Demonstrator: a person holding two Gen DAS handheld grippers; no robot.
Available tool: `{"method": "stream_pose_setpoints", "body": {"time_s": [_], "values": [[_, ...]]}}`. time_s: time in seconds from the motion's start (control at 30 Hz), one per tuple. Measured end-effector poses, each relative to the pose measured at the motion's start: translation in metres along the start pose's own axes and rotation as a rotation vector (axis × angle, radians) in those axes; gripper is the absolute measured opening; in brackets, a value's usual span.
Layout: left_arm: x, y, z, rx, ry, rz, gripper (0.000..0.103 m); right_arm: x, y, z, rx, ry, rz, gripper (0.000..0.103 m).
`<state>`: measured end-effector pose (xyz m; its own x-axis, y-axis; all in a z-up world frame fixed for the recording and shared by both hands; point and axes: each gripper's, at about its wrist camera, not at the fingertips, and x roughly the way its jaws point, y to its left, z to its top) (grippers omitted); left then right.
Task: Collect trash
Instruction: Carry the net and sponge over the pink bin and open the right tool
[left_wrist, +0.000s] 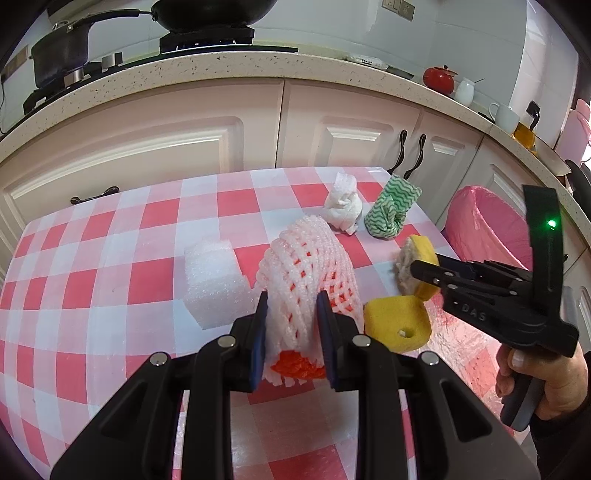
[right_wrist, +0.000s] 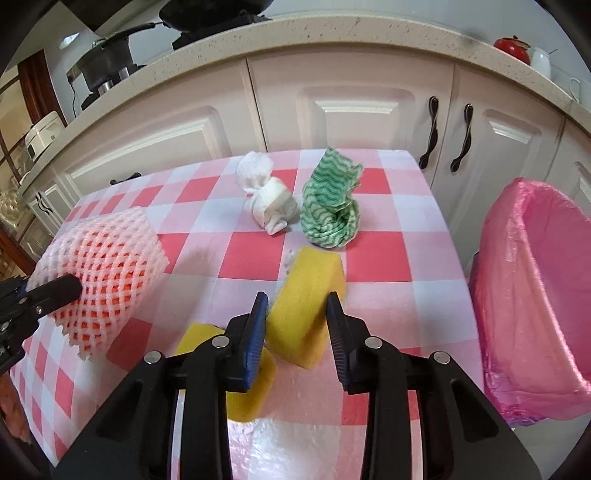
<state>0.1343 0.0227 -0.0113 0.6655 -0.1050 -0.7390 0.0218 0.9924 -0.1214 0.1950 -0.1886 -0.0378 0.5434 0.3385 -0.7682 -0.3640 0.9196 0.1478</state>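
Where cabinets (right_wrist: 347, 107) stand, a checked table (left_wrist: 110, 280).

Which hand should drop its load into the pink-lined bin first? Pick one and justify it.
Right. The right gripper already clamps the yellow sponge, and the bin stands just off the table's right edge. The left gripper, clamping the foam fruit net, sits farther away.

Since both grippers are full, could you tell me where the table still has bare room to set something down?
The widest bare stretch of checked cloth lies left of the white foam block, out to the table's left edge. The right side is crowded: white rag, green cloth and a loose yellow sponge sit close together.
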Motion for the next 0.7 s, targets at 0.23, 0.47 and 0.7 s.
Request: {"method": "stream_pose_setpoints", "body": {"time_s": [0.23,0.47,0.7], "values": [[-0.008,-0.008,0.009,0.007,-0.028,0.008,0.024,-0.034,-0.009,0.003,-0.006,-0.058,-0.004,0.031],[-0.019,-0.019,0.018,0.015,-0.06,0.019,0.024,-0.074,-0.024,0.011,-0.005,-0.129,-0.012,0.031],[-0.025,-0.045,0.032,0.044,-0.093,0.004,0.025,-0.105,-0.054,0.016,0.01,-0.178,-0.048,0.031]]}}
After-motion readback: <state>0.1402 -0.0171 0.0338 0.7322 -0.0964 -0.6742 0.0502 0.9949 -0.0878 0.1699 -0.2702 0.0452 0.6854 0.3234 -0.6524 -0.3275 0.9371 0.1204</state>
